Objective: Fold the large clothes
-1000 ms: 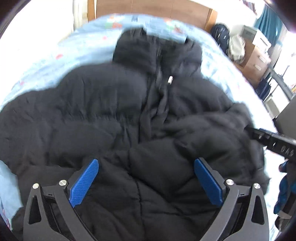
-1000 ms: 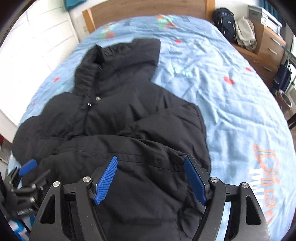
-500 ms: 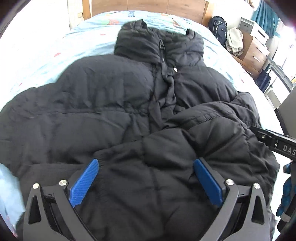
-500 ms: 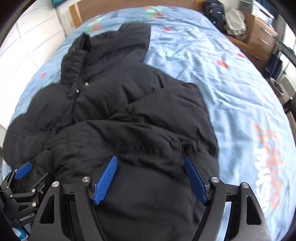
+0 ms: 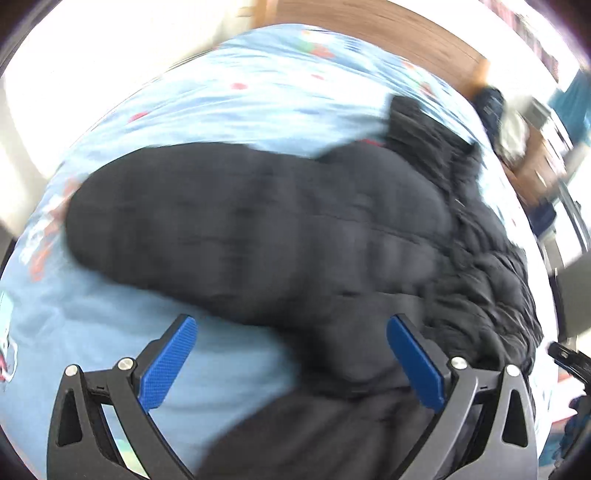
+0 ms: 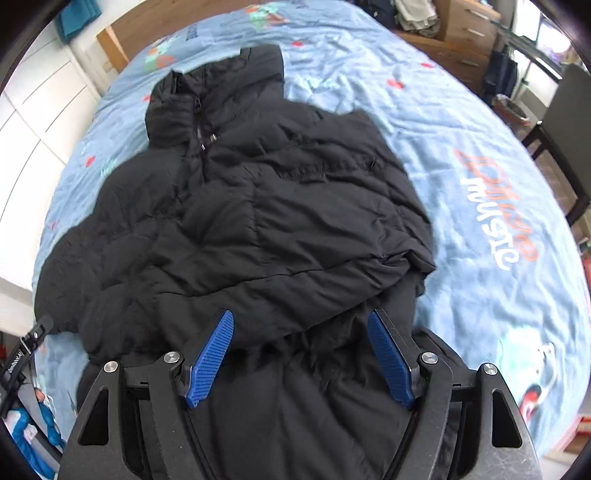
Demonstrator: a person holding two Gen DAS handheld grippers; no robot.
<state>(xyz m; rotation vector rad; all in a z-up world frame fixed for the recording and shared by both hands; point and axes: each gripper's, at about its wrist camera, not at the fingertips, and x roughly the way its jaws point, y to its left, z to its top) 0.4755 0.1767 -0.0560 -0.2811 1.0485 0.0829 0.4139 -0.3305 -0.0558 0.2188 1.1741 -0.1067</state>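
A black puffer jacket (image 6: pixel 240 206) lies front up on the blue bedspread (image 6: pixel 480 177), collar toward the headboard, with its right side folded over the middle. My right gripper (image 6: pixel 301 354) hovers open above the jacket's lower hem, nothing between its blue pads (image 6: pixel 212 360). In the blurred left wrist view the jacket's sleeve (image 5: pixel 229 229) stretches out to the left over the bedspread (image 5: pixel 92 314). My left gripper (image 5: pixel 291 363) hangs open above the sleeve's lower edge, holding nothing. The left gripper's tip (image 6: pixel 31 343) shows at the left border of the right wrist view.
A wooden headboard (image 6: pixel 125 37) closes the far end of the bed. White cupboard doors (image 6: pixel 33 118) run along the left side. To the right stand a wooden drawer unit (image 6: pixel 469 33) with bags and a dark chair (image 6: pixel 561 122).
The left gripper swung quickly to the left, from above the jacket's body to above the outstretched sleeve and bare bedspread. The right gripper rose and drew back a little. Both jaws stayed wide.
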